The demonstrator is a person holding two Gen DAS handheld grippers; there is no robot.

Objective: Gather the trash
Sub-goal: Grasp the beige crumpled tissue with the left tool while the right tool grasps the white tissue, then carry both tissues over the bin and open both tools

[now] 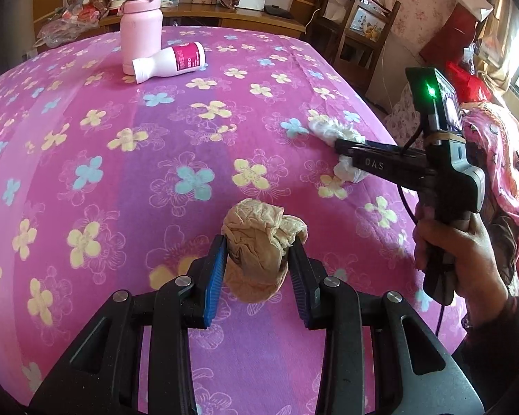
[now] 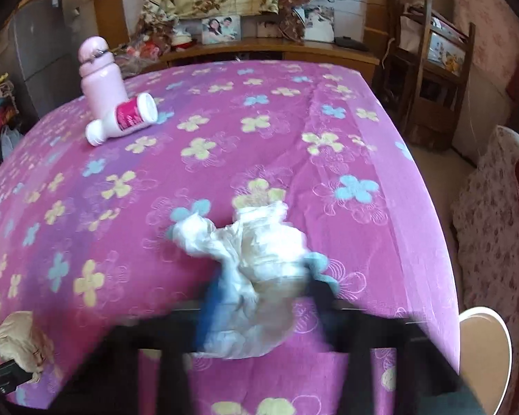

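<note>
- Left gripper (image 1: 256, 252): blue pads pressed on both flanks of the tan crumpled wad (image 1: 256, 242). Judged clamped on it; wad sits between the tips, bulging out ahead and below them. Squeezed at mid-bulk, prob. so the soft paper won't slip out.
- Right gripper (image 2: 259, 294): own view blurred by motion. White crumpled tissue (image 2: 256, 259) lies between the fingers and spills fwd past the tips. Left view shows the fingers closed in around it; judged gripping, contact not crisp.
- Both wads at or just above the pink floral bedspread (image 1: 121, 173); lift-off can't be confirmed.
- Well ahead and to the left of both grippers: pink flask (image 1: 141, 20) upright, white bottle (image 1: 171, 60) on its side touching the flask base. Neither handled.
- No bin identified in either view.
</note>
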